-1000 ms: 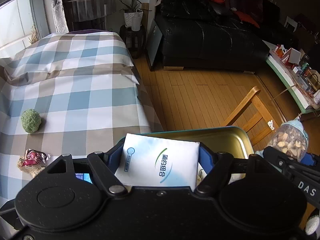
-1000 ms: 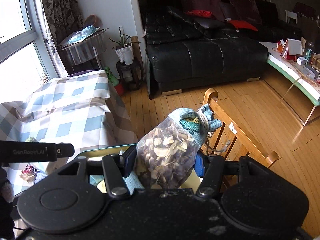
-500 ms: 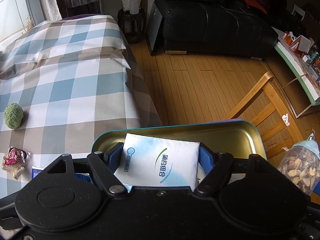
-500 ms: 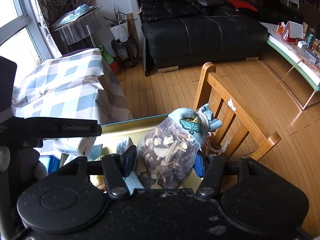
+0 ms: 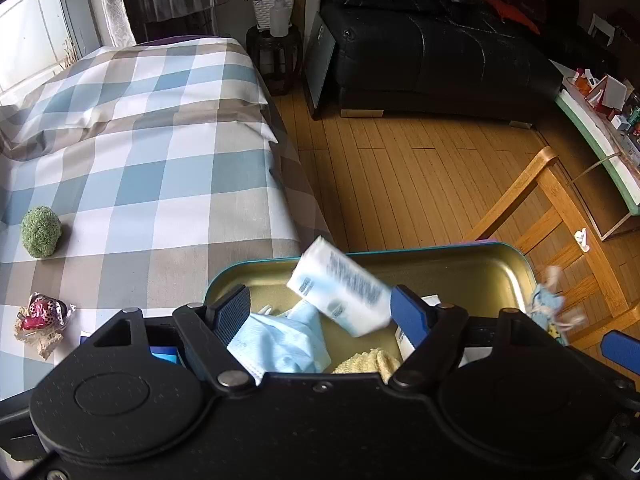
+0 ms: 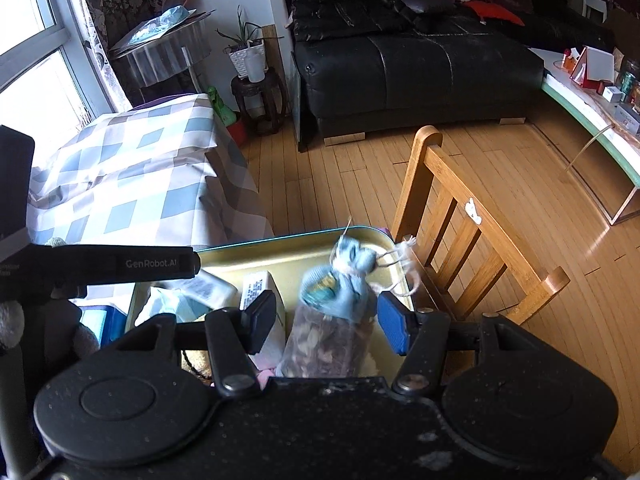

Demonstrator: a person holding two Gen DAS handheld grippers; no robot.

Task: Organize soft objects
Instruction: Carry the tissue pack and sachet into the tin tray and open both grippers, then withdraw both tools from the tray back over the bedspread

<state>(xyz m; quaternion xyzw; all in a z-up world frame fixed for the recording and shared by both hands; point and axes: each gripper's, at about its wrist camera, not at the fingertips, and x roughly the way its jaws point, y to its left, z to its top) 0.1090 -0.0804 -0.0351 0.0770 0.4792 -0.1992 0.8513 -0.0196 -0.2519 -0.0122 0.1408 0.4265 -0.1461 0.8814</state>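
From the left wrist view, the left hand-held gripper (image 5: 320,314) has its jaws spread wide and grips nothing: the white tissue pack (image 5: 342,290) is blurred and tilted between the pads, apparently dropping into the gold tin tray (image 5: 496,268), above a pale blue face mask (image 5: 280,340) and a yellow knitted piece (image 5: 370,362). Risk, as I judge it: the pack could bounce off that springy pile and tip over the rim. A green pom-pom ball (image 5: 41,232) and a pink wrapped bundle (image 5: 40,314) lie on the checked bed (image 5: 160,160), waiting. Over to the right wrist view: the right hand-held gripper (image 6: 326,318) is spread too, and the sachet bag (image 6: 332,328) with its blue cloth top stands loose between the pads, blurred, near the tray's (image 6: 280,248) chair-side corner. It could topple out towards the wooden chair (image 6: 460,220).
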